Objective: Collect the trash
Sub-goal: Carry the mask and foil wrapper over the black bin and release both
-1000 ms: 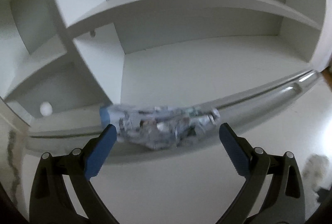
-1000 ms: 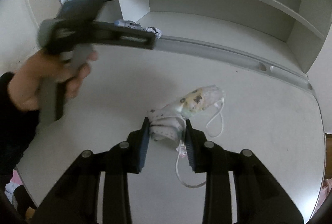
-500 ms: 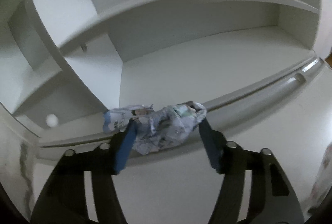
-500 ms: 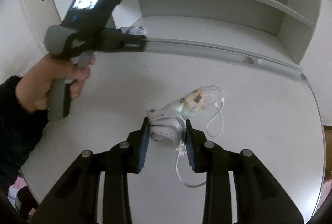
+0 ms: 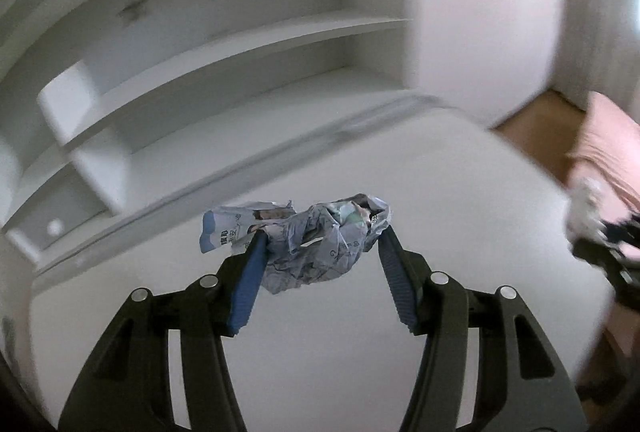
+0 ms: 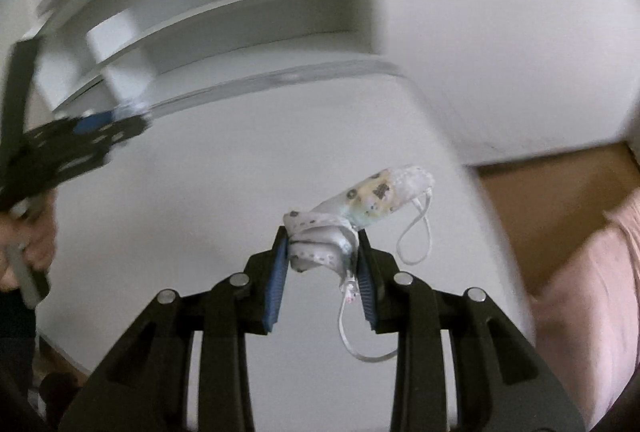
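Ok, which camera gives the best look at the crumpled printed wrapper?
The left wrist view: the crumpled printed wrapper sits sharp and centred, pinched in the left gripper. The right wrist view shows only a blurred scrap of it at the far left.

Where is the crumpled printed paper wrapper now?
In the left wrist view, the crumpled printed paper wrapper sits clamped in the left gripper, above the white desk.

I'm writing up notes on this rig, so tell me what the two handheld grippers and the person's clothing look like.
Both the left gripper and right gripper have black angular linkage frames with silver round pivot pins and blue ribbed pads lining the fingers. No cables show. The hand on the left gripper's grey handle comes out of a dark sleeve.
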A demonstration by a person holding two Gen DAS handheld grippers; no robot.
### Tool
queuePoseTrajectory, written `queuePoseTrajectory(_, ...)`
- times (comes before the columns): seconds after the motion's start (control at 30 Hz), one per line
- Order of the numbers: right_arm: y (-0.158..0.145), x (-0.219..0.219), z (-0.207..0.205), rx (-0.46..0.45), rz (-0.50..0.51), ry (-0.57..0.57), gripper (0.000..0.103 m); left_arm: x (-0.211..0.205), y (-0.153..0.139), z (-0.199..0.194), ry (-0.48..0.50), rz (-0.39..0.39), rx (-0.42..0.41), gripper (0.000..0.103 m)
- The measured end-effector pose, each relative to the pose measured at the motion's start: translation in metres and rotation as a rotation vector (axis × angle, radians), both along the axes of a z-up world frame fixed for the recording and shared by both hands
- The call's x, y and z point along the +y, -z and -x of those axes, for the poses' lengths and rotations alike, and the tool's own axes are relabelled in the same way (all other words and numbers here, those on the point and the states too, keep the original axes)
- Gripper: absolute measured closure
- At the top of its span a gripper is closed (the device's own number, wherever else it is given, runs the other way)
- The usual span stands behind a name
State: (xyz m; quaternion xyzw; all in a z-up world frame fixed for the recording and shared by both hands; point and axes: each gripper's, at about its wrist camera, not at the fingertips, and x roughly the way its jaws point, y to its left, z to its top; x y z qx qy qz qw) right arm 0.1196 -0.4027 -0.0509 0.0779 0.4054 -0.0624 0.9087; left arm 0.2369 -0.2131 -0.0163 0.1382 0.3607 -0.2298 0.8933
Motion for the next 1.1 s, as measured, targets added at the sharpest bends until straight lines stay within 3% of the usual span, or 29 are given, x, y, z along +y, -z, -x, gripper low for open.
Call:
queuePoseTrajectory(0.2,0.018,-0.110,0.105,0.014,-0.043,0.305,0.071,-0.099,-0.014,0.083,0.251,0.081,-0.020,0.048)
queuePoseTrajectory(0.4,0.055,-0.183,0.205,0.045,-0.086,0.568,0.071,-0.189,-0.004,0.152,0.480,0.137,0.069,0.048)
queuePoseTrajectory(0.57,0.088,-0.221,0.261,0.085,-0.119,0.704,0.071,-0.250,0.015,0.201,0.622,0.165,0.162,0.048)
queuePoseTrajectory(0.67,0.111,-0.242,0.286,0.108,-0.155,0.761,0.071,-0.284,0.037,0.227,0.686,0.169,0.203,0.047)
queuePoseTrajectory(0.83,0.150,-0.263,0.312,0.161,-0.203,0.825,0.071,-0.335,0.113,0.243,0.766,0.106,0.268,0.047)
queuePoseTrajectory(0.93,0.174,-0.275,0.318,0.204,-0.241,0.836,0.071,-0.352,0.154,0.251,0.786,0.063,0.269,0.047)
queuePoseTrajectory(1.03,0.196,-0.284,0.318,0.248,-0.290,0.841,0.071,-0.370,0.192,0.256,0.784,0.020,0.343,0.047)
queuePoseTrajectory(1.1,0.208,-0.286,0.317,0.278,-0.312,0.838,0.071,-0.376,0.214,0.258,0.770,-0.006,0.345,0.047)
